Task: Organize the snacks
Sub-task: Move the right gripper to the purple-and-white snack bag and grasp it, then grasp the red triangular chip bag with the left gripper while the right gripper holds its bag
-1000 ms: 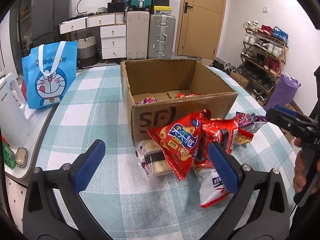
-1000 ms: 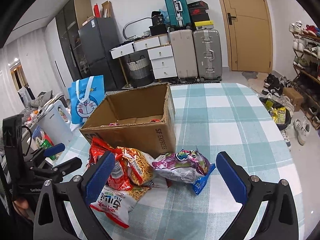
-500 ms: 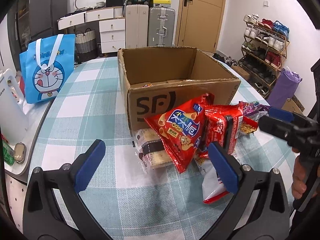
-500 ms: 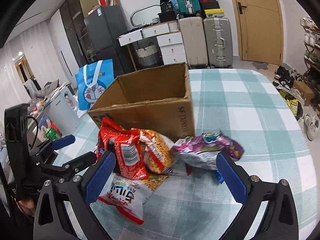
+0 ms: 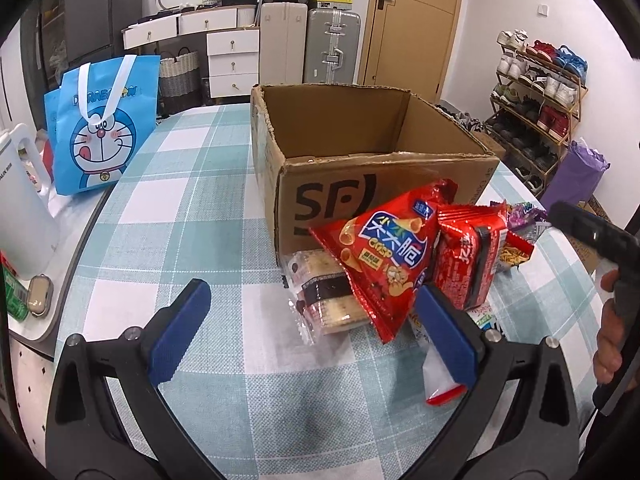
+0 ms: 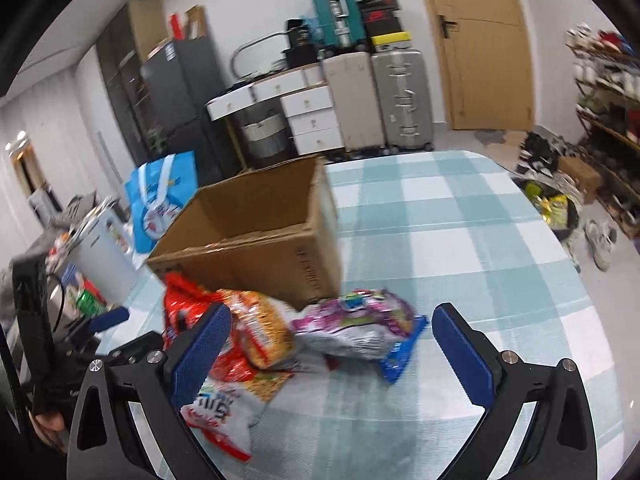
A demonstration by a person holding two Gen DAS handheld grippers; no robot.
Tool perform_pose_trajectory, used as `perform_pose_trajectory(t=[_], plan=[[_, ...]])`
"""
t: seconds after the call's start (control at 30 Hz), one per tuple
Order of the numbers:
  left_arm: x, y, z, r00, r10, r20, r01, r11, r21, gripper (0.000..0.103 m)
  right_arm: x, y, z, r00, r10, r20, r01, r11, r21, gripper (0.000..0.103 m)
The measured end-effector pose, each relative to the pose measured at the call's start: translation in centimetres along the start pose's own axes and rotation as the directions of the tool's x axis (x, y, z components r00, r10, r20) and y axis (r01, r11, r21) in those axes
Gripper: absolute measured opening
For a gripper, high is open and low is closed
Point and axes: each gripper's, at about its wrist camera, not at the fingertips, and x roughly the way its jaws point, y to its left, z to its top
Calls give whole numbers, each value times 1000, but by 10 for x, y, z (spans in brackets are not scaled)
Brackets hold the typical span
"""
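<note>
Nearest to me, my left gripper [image 5: 314,326] is spread wide with nothing between its blue pads, low over the checked tablecloth [image 5: 192,216], and my right gripper [image 6: 330,344] is just as wide and just as empty, framing the purple snack bag [image 6: 360,322]. The snacks lie in a loose heap on the cloth, touching the front wall of the cardboard box [image 5: 360,184]: a clear cracker pack [image 5: 324,300] at the bottom, the red crisp bag [image 5: 384,256] leaning over it, a red noodle pack [image 5: 468,256] beside that, a white-and-red pouch [image 6: 216,412] closest to me. My worry is the overlap: if I close on the red bag's slick corner, I think it may slide out, or drag the cracker pack along with it. These puffed bags probably crush or pop under a hard squeeze (the right view is blurred, so I can't judge that side finely). With both grippers crowding one pile, they could knock each other. Beyond the box the cloth runs on bare; a blue cartoon tote [image 5: 100,120] stands at the far left edge, beside a white kettle [image 5: 20,208]. Further back are white drawers [image 5: 232,56], suitcases [image 5: 332,48], a wooden door [image 5: 412,20] and a shoe rack [image 5: 540,92].
</note>
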Motion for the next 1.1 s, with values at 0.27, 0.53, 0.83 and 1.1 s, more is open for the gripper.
perform_pose_trajectory(t=[0.27,0.53,0.83,1.1], plan=[[8,-12,1,1000,-10,-5,10,999,34,102,20,-22,-4,999,18,-27,-15,995,100,102],[12,-14,0,1000,-9,-9,9,1000,27,102,39,-32,-8,994,92,-51,-81,980,183,101],[19,-13,0,1000,-14,-20,14,999,29,102,52,-32,-14,981,179,-80,-159,964,212,70],[20,-13,-2,1000,-15,-22,15,1000,25,102,43,-32,-15,981,192,-21,-184,960,212,54]])
